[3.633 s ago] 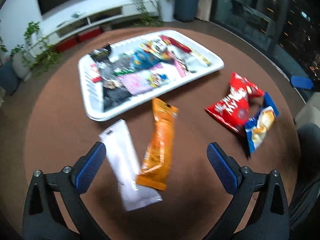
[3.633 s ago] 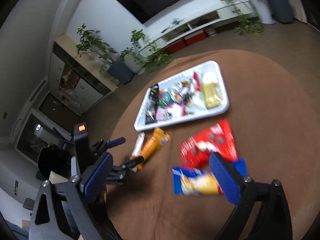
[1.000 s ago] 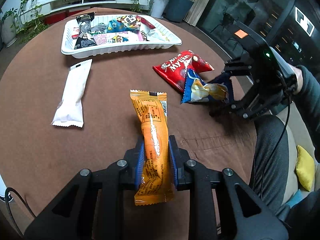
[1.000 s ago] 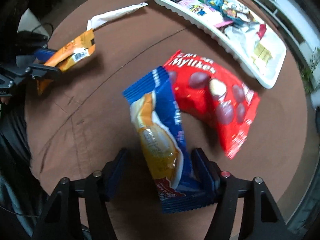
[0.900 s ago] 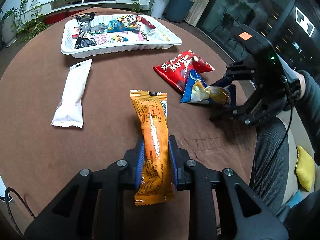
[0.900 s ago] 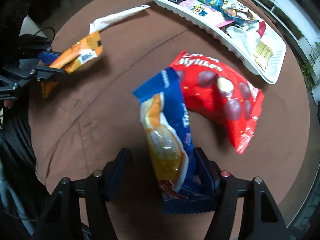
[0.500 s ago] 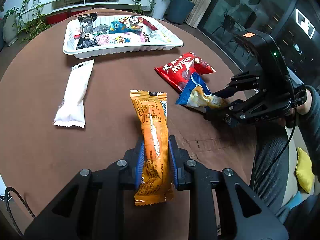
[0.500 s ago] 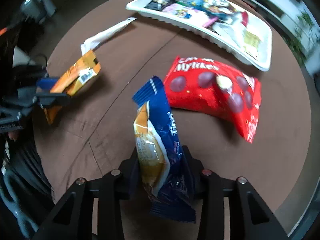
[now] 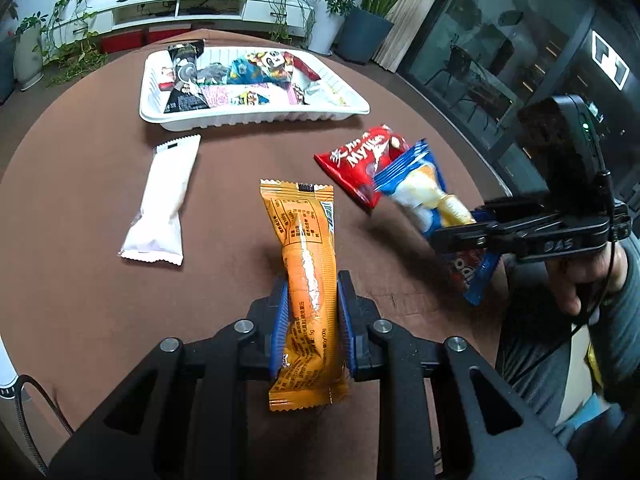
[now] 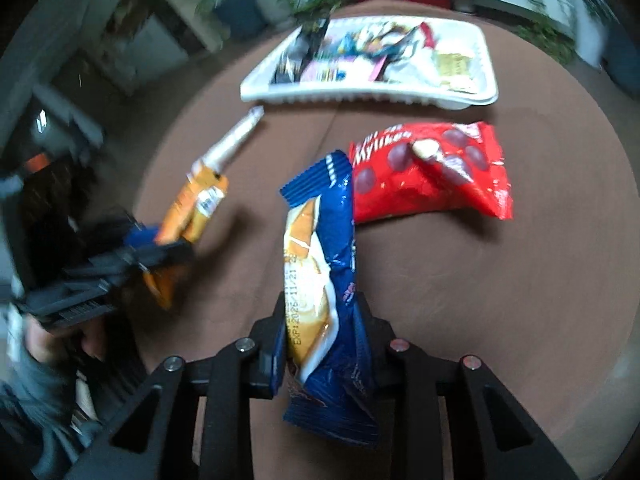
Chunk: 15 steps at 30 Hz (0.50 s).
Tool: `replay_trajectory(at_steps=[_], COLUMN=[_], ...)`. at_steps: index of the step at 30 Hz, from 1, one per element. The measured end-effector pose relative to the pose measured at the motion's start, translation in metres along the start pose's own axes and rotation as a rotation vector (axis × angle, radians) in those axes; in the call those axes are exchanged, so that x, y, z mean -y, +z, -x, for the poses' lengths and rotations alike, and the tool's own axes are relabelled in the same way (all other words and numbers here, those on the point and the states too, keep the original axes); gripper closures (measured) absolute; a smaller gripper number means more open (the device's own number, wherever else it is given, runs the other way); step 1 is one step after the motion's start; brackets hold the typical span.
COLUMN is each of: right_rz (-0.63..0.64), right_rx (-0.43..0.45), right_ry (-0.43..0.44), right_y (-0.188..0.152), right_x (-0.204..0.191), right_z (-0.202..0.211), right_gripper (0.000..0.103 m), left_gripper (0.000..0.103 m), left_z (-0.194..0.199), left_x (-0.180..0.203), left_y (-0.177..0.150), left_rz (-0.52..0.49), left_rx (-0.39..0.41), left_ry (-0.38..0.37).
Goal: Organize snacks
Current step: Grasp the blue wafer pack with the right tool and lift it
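Note:
My left gripper (image 9: 311, 328) is shut on an orange snack packet (image 9: 306, 264) and holds it above the brown round table (image 9: 80, 200). My right gripper (image 10: 322, 340) is shut on a blue snack packet (image 10: 324, 272), lifted off the table; it also shows in the left wrist view (image 9: 424, 196). A red Mylikes bag (image 10: 432, 176) lies on the table beyond it. A white packet (image 9: 162, 200) lies to the left. The white tray (image 9: 256, 118) with several snacks stands at the far side.
The table edge curves close on the right, with the person's arm and lap (image 9: 580, 320) beyond it. Potted plants (image 9: 360, 8) and a low white shelf (image 9: 180, 4) stand behind the tray.
My right gripper has closed on the blue packet and lifted it off the table, turning toward the tray. My left gripper still holds the orange packet, moved slightly forward.

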State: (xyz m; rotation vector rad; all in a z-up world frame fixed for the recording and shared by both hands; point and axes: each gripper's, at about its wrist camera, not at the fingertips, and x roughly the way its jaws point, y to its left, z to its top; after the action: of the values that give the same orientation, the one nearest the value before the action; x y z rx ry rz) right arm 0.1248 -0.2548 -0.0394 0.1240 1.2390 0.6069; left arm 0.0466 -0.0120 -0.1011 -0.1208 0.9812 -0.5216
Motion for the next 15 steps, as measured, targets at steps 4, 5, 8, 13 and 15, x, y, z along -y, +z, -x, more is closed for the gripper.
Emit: replay_trajectory(at_steps=[4, 5, 8, 13, 15], right_rz=[-0.118, -0.138, -0.194, -0.272, -0.304], right_rx=[0.09, 0.108, 0.15, 0.208, 0.237], right_ry=[0.068, 0.076, 0.085, 0.068, 0.055], right_y=[-0.007, -0.009, -0.013, 0.001, 0.005], right_x=[0.012, 0.016, 0.029, 0.048, 0.057], right_z=[0.024, 0.028, 0.045, 0.056, 0.064], right_gripper=[0.072, 0.072, 0.072, 0.072, 0.072], left_gripper=[0.082, 0.082, 0.082, 0.082, 0.082], left_z=[0.007, 0.009, 0.015, 0.029, 0.034], left_x=[-0.002, -0.004, -0.01, -0.025, -0.031], left_y=[0.003, 0.005, 0.01, 0.026, 0.035], left_rz=[0.014, 0.022, 0.045, 0.076, 0.081], left_rx=[0.021, 0.029, 0.049, 0.095, 0.112], left_ry=[-0.009, -0.014, -0.028, -0.026, -0.02])
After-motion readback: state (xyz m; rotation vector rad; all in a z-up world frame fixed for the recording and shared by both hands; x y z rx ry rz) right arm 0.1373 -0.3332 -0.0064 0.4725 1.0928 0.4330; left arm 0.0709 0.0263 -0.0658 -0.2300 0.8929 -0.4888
